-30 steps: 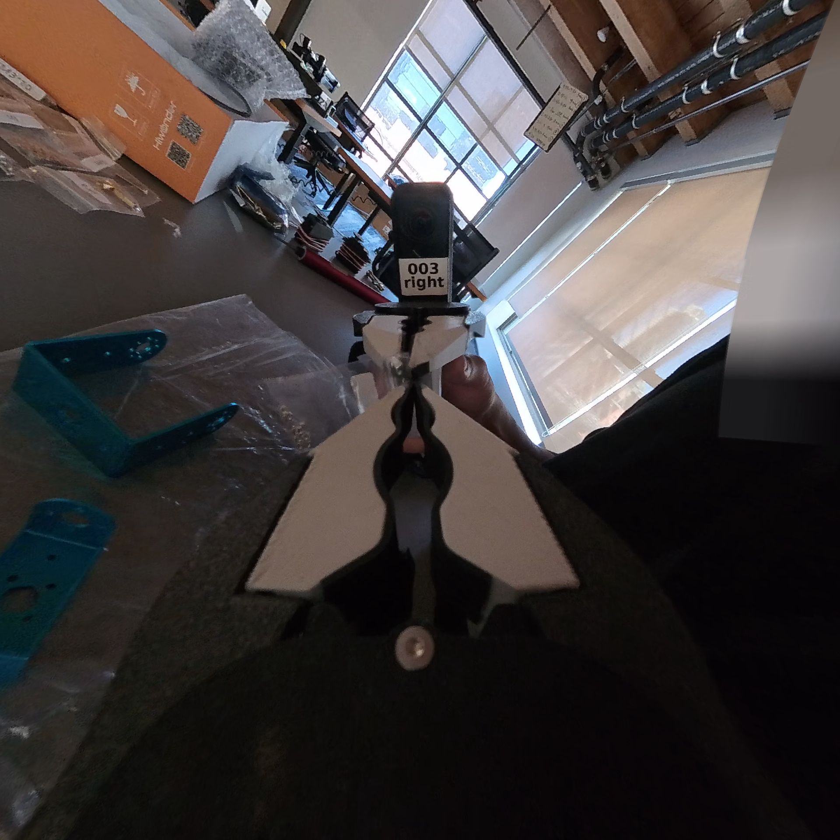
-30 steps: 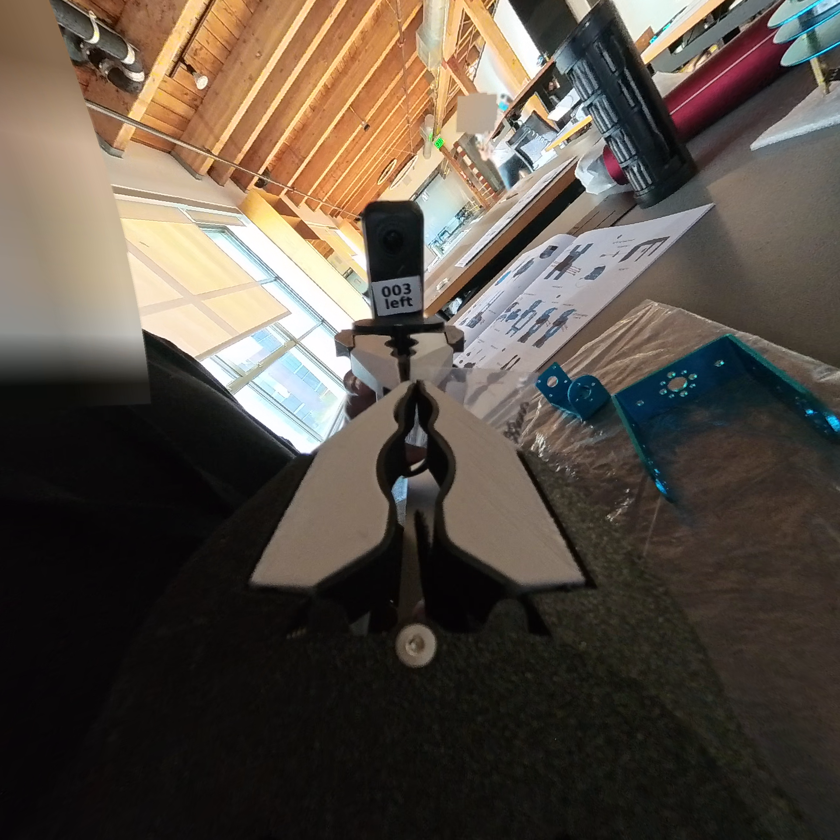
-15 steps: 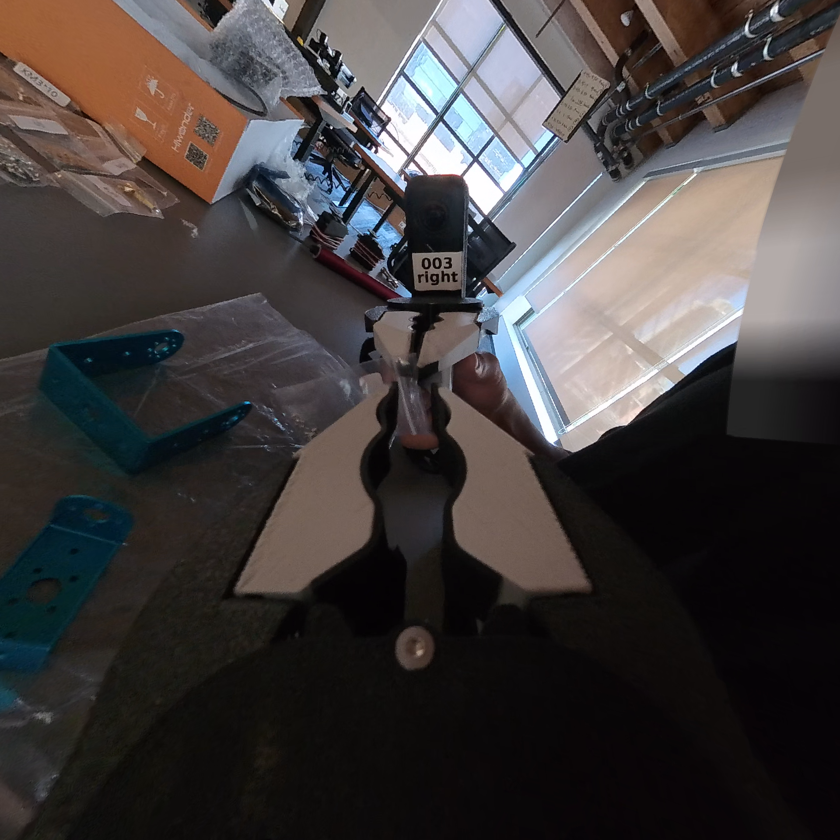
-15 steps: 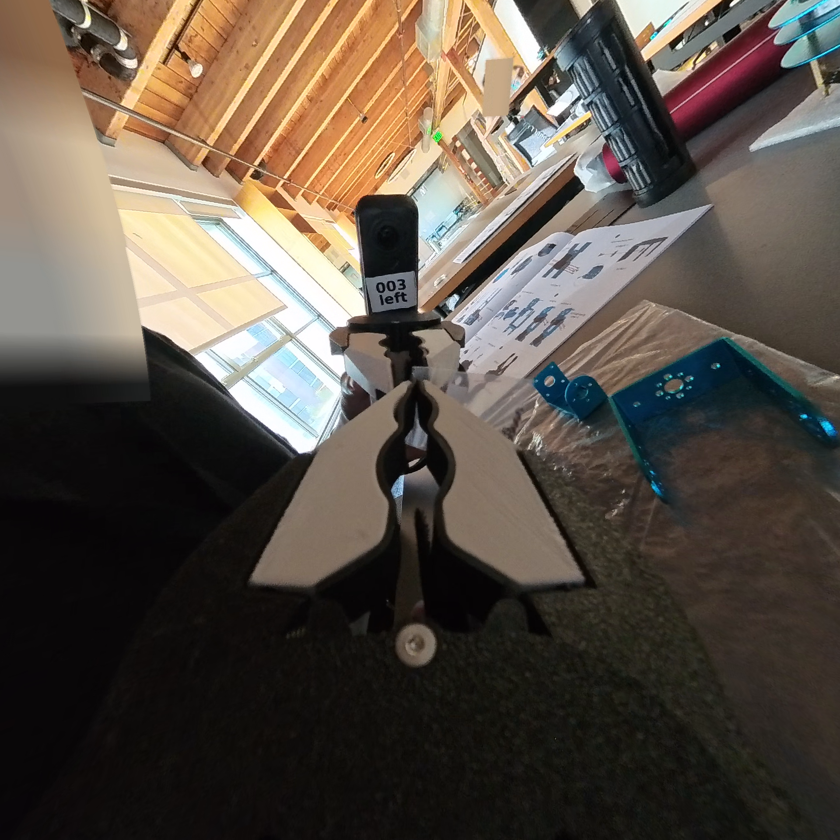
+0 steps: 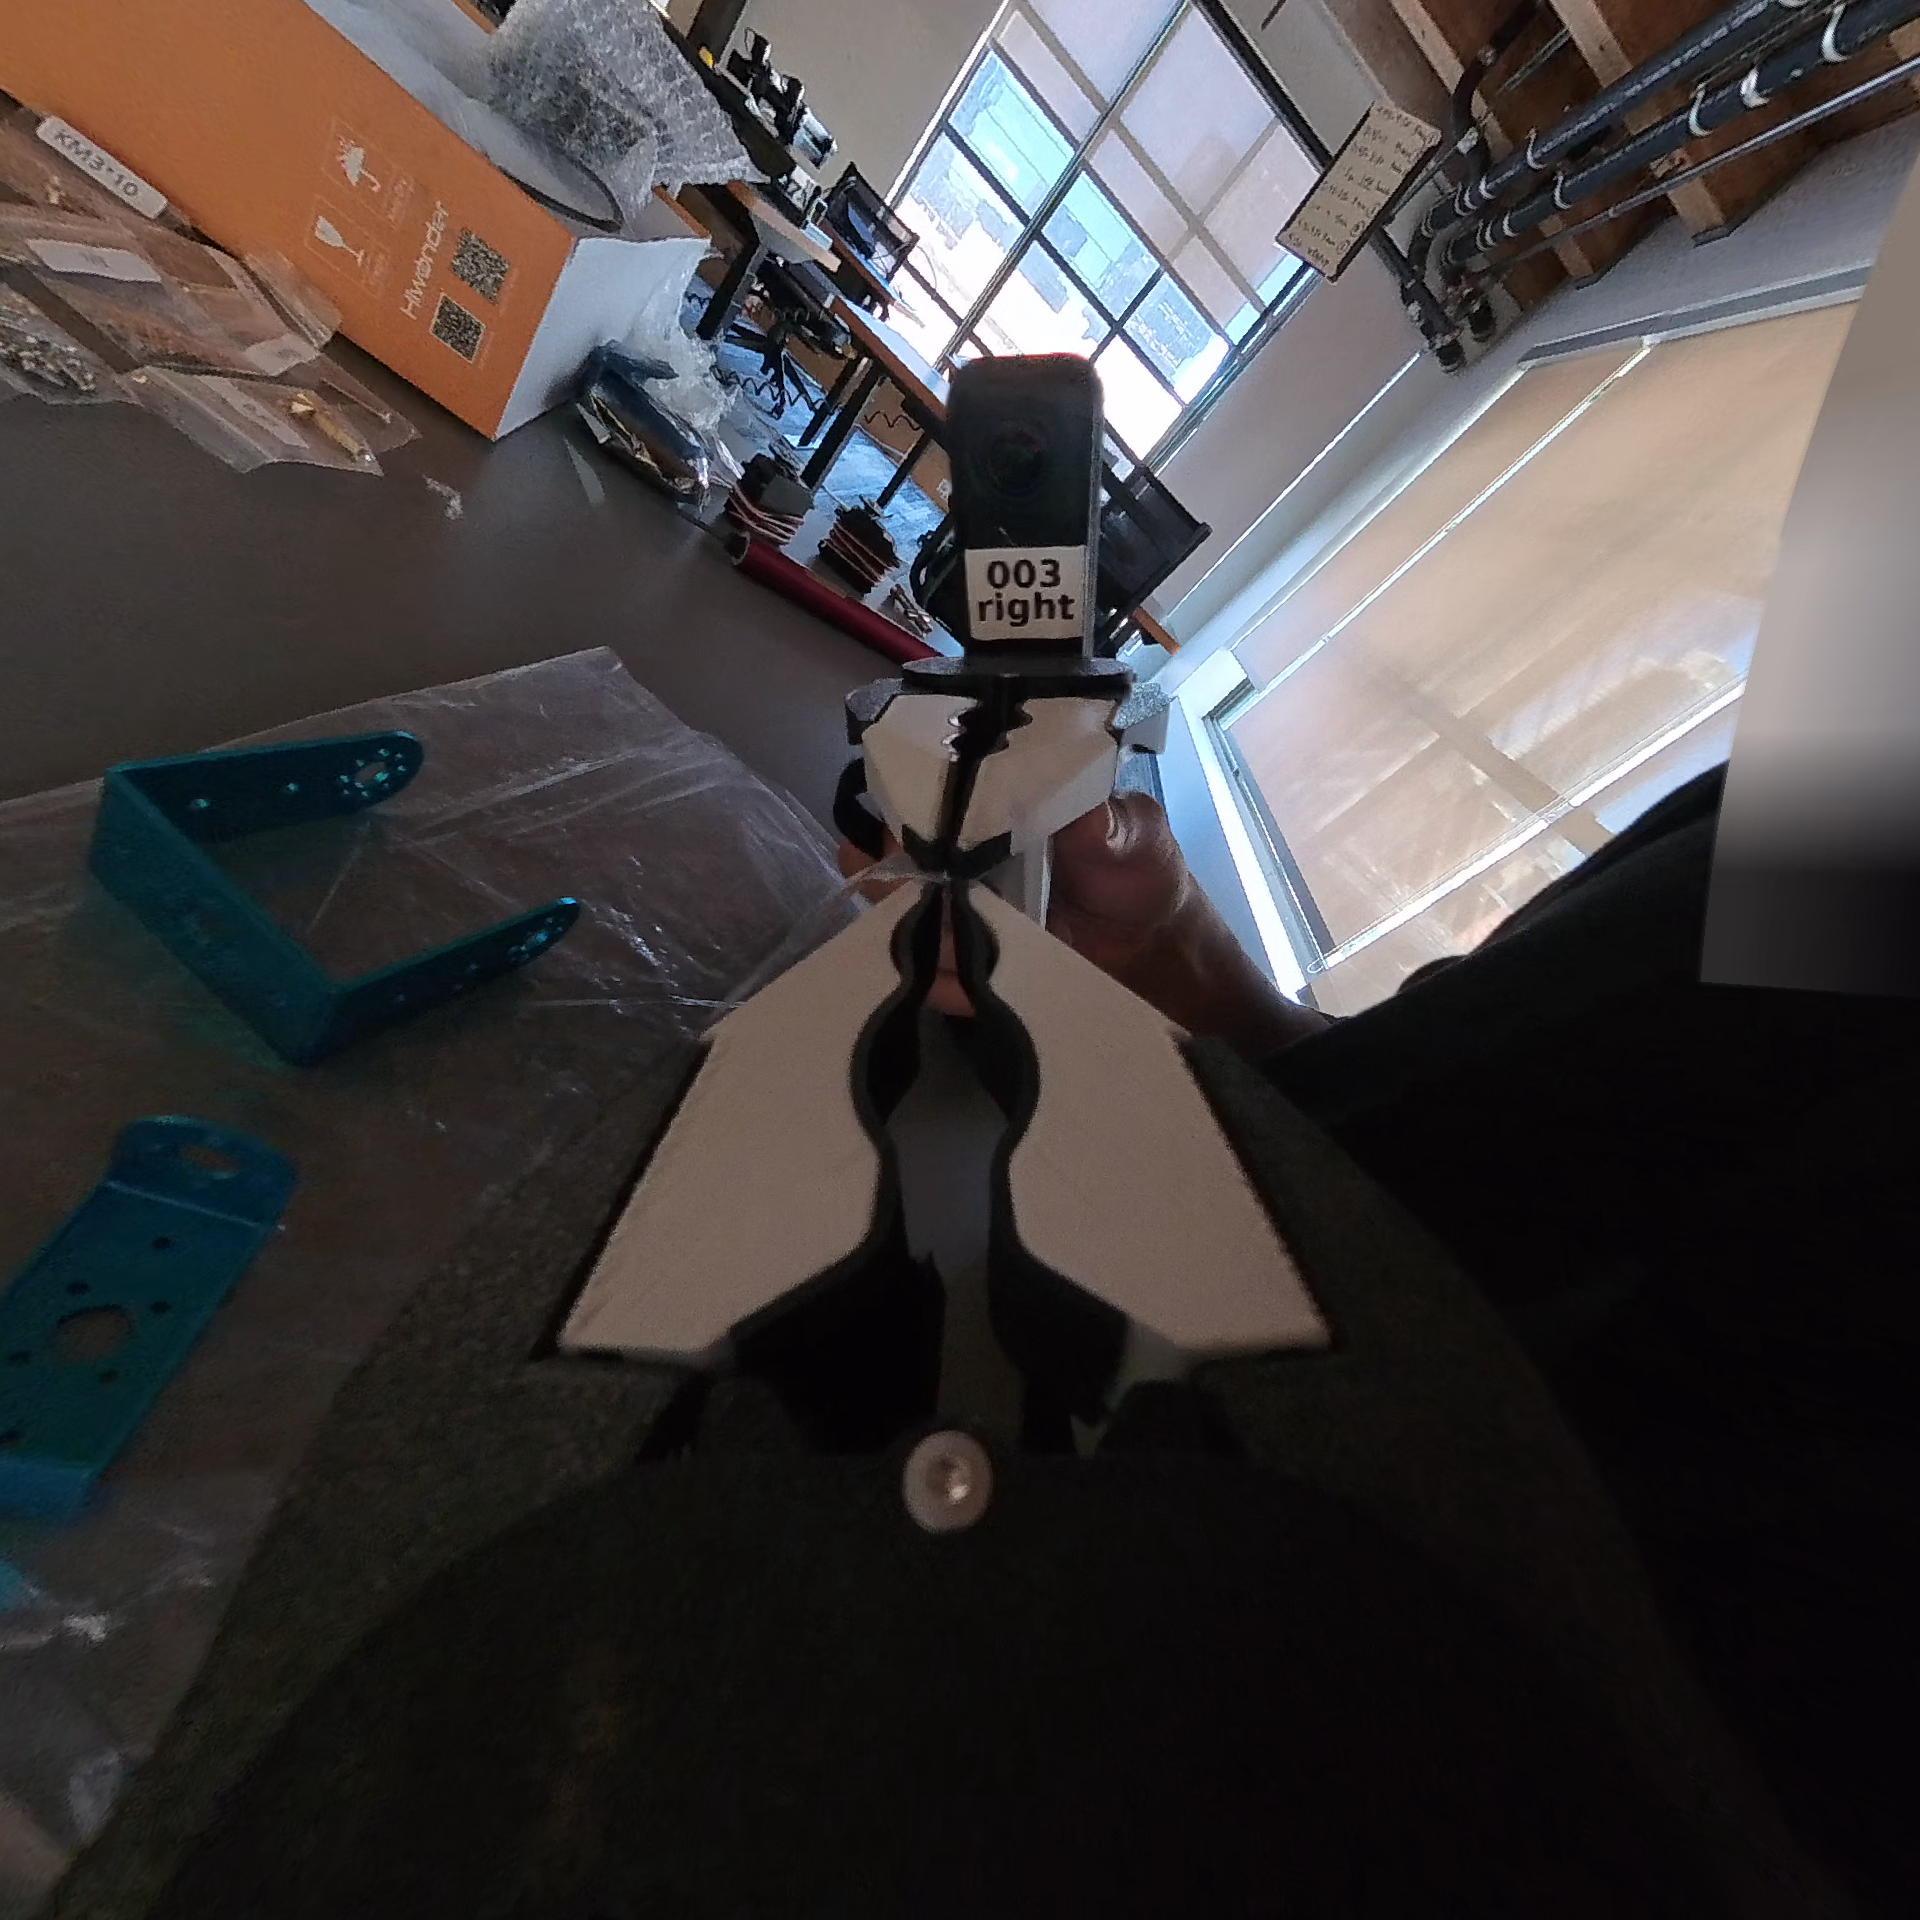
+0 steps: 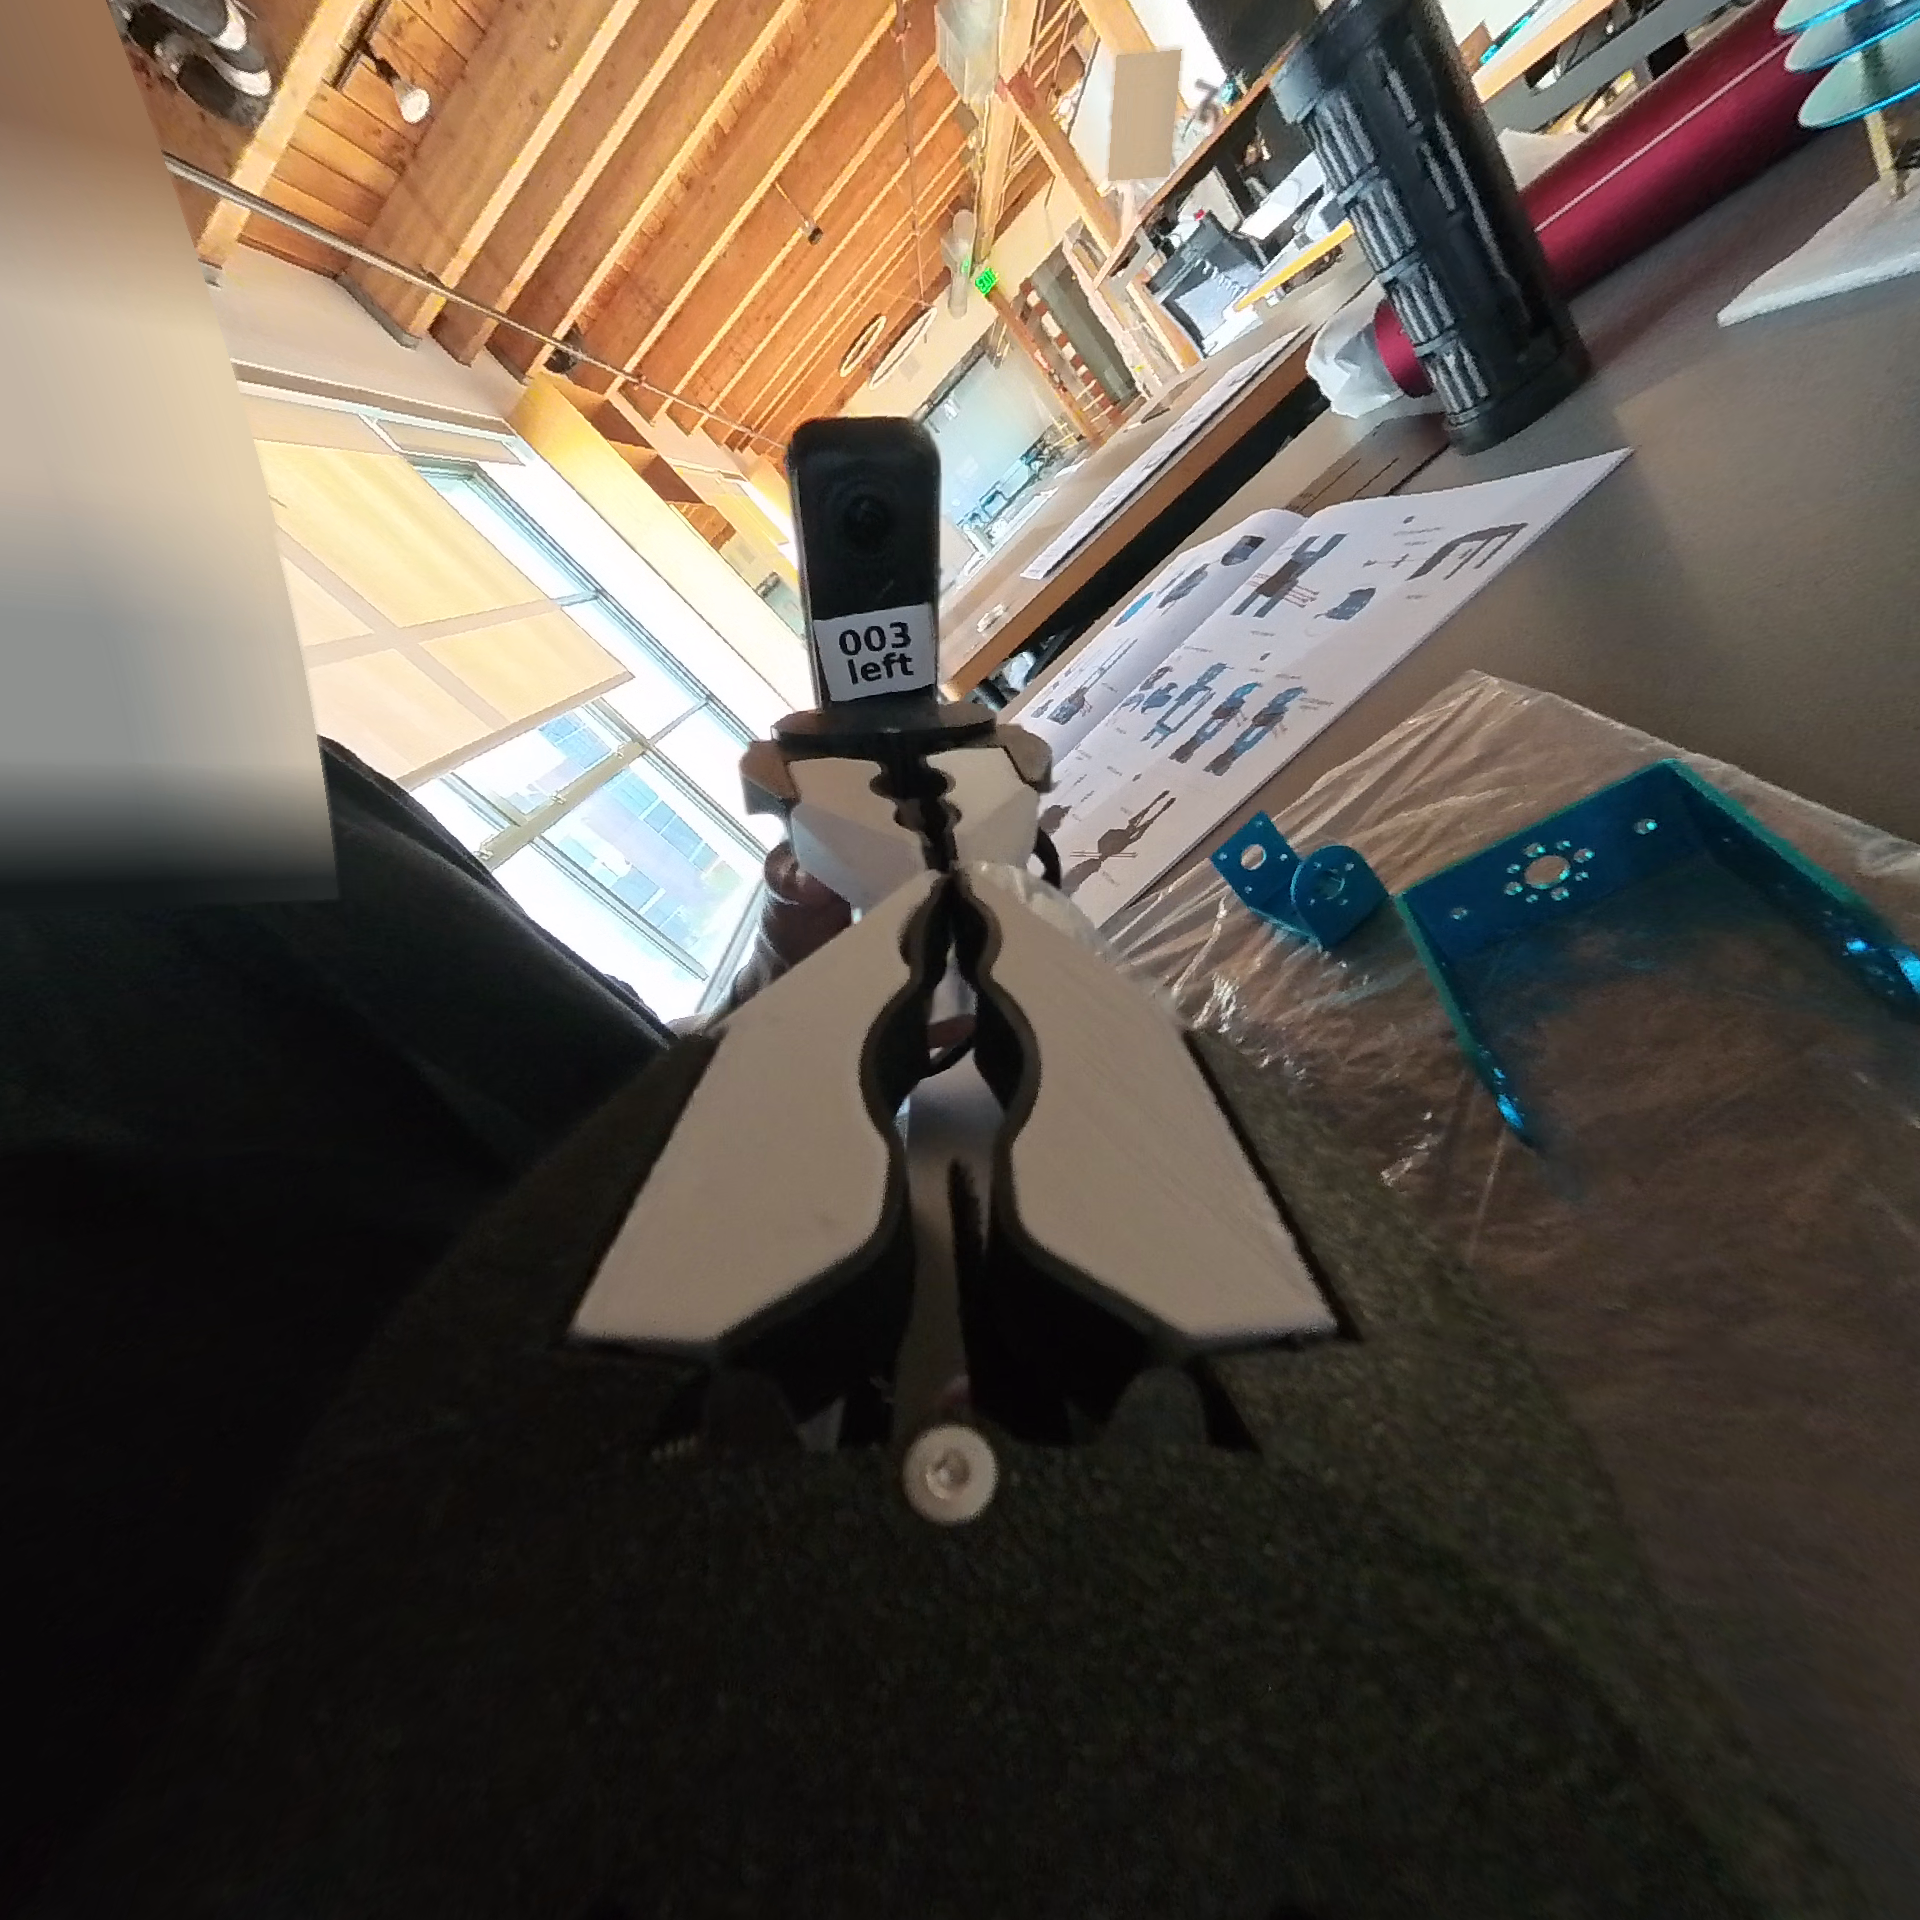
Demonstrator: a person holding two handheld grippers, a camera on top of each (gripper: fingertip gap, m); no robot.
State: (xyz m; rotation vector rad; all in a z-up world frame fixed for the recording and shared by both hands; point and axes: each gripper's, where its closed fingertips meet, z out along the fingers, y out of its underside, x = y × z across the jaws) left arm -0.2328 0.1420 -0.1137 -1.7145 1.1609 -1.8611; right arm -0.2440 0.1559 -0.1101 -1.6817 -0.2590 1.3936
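My two grippers face each other tip to tip above the table edge. My left gripper (image 5: 940, 883) is shut, with a thin strip of small clear plastic bag (image 5: 891, 879) pinched at its tips. My right gripper (image 6: 951, 883) is shut on the same bag (image 6: 1023, 883) from the other side. Each shows in the other's view, the right gripper (image 5: 961, 821) and the left gripper (image 6: 930, 831), both held by hands. A blue U-shaped bracket (image 5: 208, 904) and a flat blue bracket (image 5: 125, 1278) lie on a clear plastic sheet (image 5: 582, 790) nearby.
An orange box (image 5: 312, 187) and bags of screws (image 5: 156, 343) are at the table's far side. An open manual (image 6: 1299, 644), a black cylinder (image 6: 1434, 208) and a red tube (image 6: 1662, 187) lie beyond the U-bracket (image 6: 1662, 935) and a small blue bracket (image 6: 1299, 883). My left and right fingertips are right by each other. The blue U-shaped bracket (image 5: 208, 904) is about equally far from each gripper, around 12 cm. My right wrist view (image 6: 1523, 845) looks at it from another angle.
Both grippers stay shut and tip to tip. They have shifted and tilted slightly. The clear bag, which showed more between the tips half a second ago, is now a thin strip at the tips.
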